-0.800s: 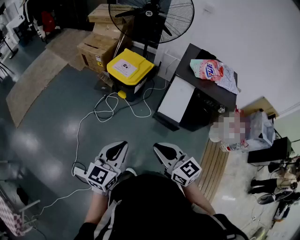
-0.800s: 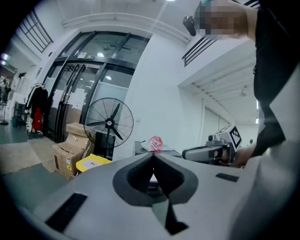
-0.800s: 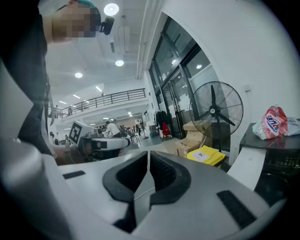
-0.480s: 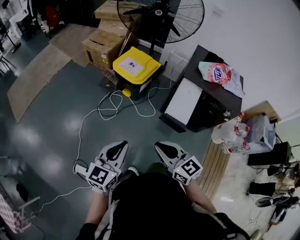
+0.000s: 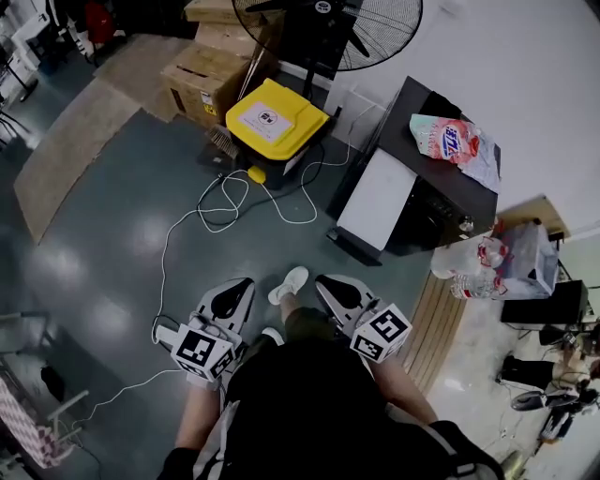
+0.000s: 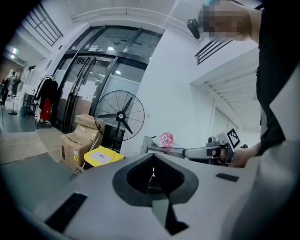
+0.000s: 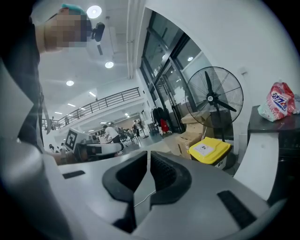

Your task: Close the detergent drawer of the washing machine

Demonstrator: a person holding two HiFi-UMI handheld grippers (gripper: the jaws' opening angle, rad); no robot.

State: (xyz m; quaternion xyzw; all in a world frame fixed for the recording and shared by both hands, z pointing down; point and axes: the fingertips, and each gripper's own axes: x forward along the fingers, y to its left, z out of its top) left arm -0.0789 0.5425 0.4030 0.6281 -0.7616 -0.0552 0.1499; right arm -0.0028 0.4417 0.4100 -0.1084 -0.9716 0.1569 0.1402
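The washing machine (image 5: 424, 178) is a black box with a white front panel (image 5: 375, 199), standing against the wall at the upper right of the head view. A pink detergent bag (image 5: 457, 142) lies on its top. I cannot make out its detergent drawer from here. My left gripper (image 5: 239, 285) and right gripper (image 5: 327, 282) are held side by side close to the person's body, well short of the machine. Both are shut with nothing between the jaws. The left gripper view shows its closed tips (image 6: 152, 157) and the machine (image 6: 159, 149) far off. The right gripper view shows its tips (image 7: 148, 155) and the machine (image 7: 276, 136) at the right.
A yellow-lidded bin (image 5: 277, 117), a standing fan (image 5: 347, 28) and cardboard boxes (image 5: 202, 80) stand left of the machine. A white cable (image 5: 187, 234) snakes over the grey floor. A plastic bag of bottles (image 5: 497, 262) and wooden slats (image 5: 431, 328) lie to the right. A white shoe (image 5: 289, 284) shows between the grippers.
The person has stepped forward: a white shoe now shows between the grippers, and the machine and bin have shifted right in the head view. Both grippers stayed shut in front of the body.
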